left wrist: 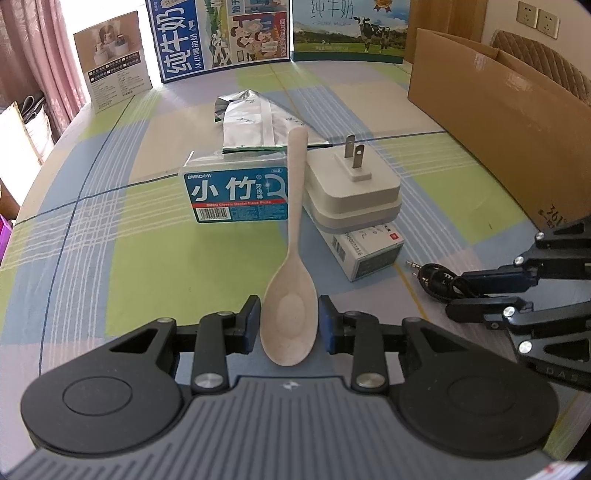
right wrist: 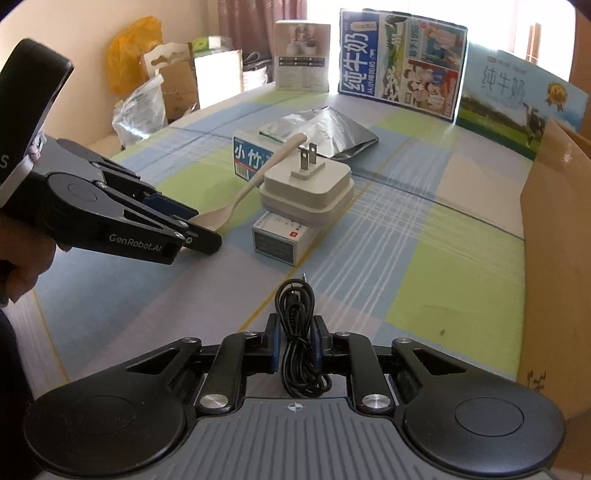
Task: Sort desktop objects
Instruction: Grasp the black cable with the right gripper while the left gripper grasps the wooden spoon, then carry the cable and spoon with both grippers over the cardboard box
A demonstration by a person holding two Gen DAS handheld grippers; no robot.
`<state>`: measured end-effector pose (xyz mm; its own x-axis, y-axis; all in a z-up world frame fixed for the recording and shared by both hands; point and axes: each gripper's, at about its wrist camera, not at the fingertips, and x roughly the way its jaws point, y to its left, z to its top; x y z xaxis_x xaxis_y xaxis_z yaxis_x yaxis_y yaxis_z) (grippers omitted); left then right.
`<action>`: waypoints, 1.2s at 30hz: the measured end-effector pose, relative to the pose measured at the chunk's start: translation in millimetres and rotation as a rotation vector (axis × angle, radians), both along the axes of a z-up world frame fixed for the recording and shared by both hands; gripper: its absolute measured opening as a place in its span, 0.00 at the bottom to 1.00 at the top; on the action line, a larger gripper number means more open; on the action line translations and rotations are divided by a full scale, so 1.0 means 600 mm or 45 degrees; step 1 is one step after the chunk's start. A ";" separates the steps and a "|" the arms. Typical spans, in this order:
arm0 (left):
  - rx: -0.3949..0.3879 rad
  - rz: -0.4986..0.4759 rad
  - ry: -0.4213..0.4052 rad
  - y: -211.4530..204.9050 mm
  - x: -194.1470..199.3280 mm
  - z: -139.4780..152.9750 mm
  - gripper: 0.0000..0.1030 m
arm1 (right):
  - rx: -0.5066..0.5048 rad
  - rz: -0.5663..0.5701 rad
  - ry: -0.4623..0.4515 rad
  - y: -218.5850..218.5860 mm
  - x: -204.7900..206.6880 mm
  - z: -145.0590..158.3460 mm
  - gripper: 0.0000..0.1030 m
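My left gripper (left wrist: 290, 325) is shut on the bowl of a beige spoon (left wrist: 295, 221), and its blue pads press both sides of the bowl. The spoon's handle points away over the blue floss box (left wrist: 236, 195) and the white plug adapter (left wrist: 354, 184). In the right wrist view my right gripper (right wrist: 295, 343) is shut on a coiled black audio cable (right wrist: 293, 317), with the jack end sticking out ahead. The same view shows the left gripper (right wrist: 201, 230) at the left with the spoon (right wrist: 251, 184). The right gripper (left wrist: 456, 293) appears at the right edge of the left wrist view.
The adapter lies prongs up on a small white box (left wrist: 369, 254). A silver foil pouch (left wrist: 255, 122) lies behind the floss box. An open cardboard box (left wrist: 498, 129) stands at the right. Milk cartons (left wrist: 221, 33) line the far edge of the checked tablecloth (left wrist: 129, 258).
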<state>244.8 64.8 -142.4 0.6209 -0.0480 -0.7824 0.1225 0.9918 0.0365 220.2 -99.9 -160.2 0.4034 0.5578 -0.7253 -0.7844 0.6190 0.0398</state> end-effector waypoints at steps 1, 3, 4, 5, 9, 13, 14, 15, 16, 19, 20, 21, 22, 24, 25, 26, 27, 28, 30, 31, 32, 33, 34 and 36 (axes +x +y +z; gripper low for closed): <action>0.002 0.000 -0.003 0.000 -0.002 0.002 0.27 | 0.007 -0.003 -0.004 -0.002 -0.002 0.003 0.13; -0.001 -0.001 -0.007 0.000 -0.005 0.007 0.27 | 0.022 -0.017 -0.007 -0.005 -0.006 0.009 0.13; 0.001 -0.001 -0.011 -0.001 -0.007 0.009 0.27 | 0.030 -0.026 -0.007 -0.007 -0.008 0.011 0.13; 0.002 0.001 -0.015 -0.001 -0.010 0.012 0.27 | 0.038 -0.035 -0.007 -0.008 -0.009 0.014 0.13; -0.005 0.013 -0.031 0.000 -0.019 0.026 0.27 | 0.068 -0.070 0.003 -0.018 -0.018 0.024 0.12; -0.005 0.024 -0.052 -0.002 -0.033 0.043 0.27 | 0.095 -0.109 -0.003 -0.027 -0.028 0.041 0.12; -0.008 0.026 -0.055 -0.002 -0.037 0.047 0.27 | 0.101 -0.119 -0.004 -0.030 -0.031 0.045 0.12; -0.012 0.027 -0.056 -0.003 -0.040 0.051 0.27 | 0.106 -0.129 -0.005 -0.032 -0.033 0.049 0.12; -0.015 0.027 -0.057 -0.005 -0.045 0.054 0.27 | 0.110 -0.138 -0.007 -0.035 -0.035 0.054 0.12; -0.024 0.025 -0.057 -0.012 -0.058 0.062 0.27 | 0.117 -0.162 -0.015 -0.043 -0.044 0.067 0.12; -0.030 0.025 -0.055 -0.015 -0.062 0.064 0.27 | 0.119 -0.173 -0.016 -0.047 -0.046 0.072 0.12; -0.034 0.025 -0.054 -0.017 -0.066 0.065 0.27 | 0.122 -0.185 -0.017 -0.051 -0.049 0.076 0.12; -0.037 0.024 -0.053 -0.021 -0.071 0.068 0.27 | 0.126 -0.199 -0.018 -0.056 -0.051 0.081 0.12; -0.047 0.024 -0.054 -0.028 -0.080 0.074 0.27 | 0.140 -0.226 -0.021 -0.066 -0.056 0.093 0.12; -0.053 0.022 -0.056 -0.031 -0.085 0.077 0.27 | 0.147 -0.236 -0.023 -0.071 -0.058 0.099 0.12; -0.058 0.020 -0.060 -0.035 -0.091 0.082 0.27 | 0.152 -0.245 -0.027 -0.074 -0.060 0.106 0.12; -0.062 0.019 -0.063 -0.039 -0.096 0.086 0.27 | 0.156 -0.253 -0.033 -0.078 -0.062 0.112 0.12; -0.066 0.016 -0.066 -0.043 -0.100 0.090 0.27 | 0.159 -0.261 -0.040 -0.082 -0.065 0.118 0.12; -0.070 0.004 -0.074 -0.053 -0.109 0.100 0.27 | 0.170 -0.273 -0.052 -0.089 -0.071 0.130 0.12; -0.069 -0.003 -0.079 -0.059 -0.113 0.105 0.27 | 0.176 -0.279 -0.058 -0.093 -0.074 0.136 0.12; -0.068 -0.011 -0.084 -0.065 -0.117 0.110 0.27 | 0.182 -0.285 -0.065 -0.097 -0.077 0.142 0.12; -0.069 -0.017 -0.090 -0.070 -0.120 0.115 0.27 | 0.188 -0.291 -0.071 -0.101 -0.080 0.147 0.13; -0.072 -0.026 -0.096 -0.076 -0.124 0.121 0.27 | 0.193 -0.300 -0.077 -0.106 -0.083 0.153 0.12; -0.078 -0.040 -0.106 -0.085 -0.131 0.130 0.27 | 0.204 -0.317 -0.088 -0.116 -0.088 0.164 0.13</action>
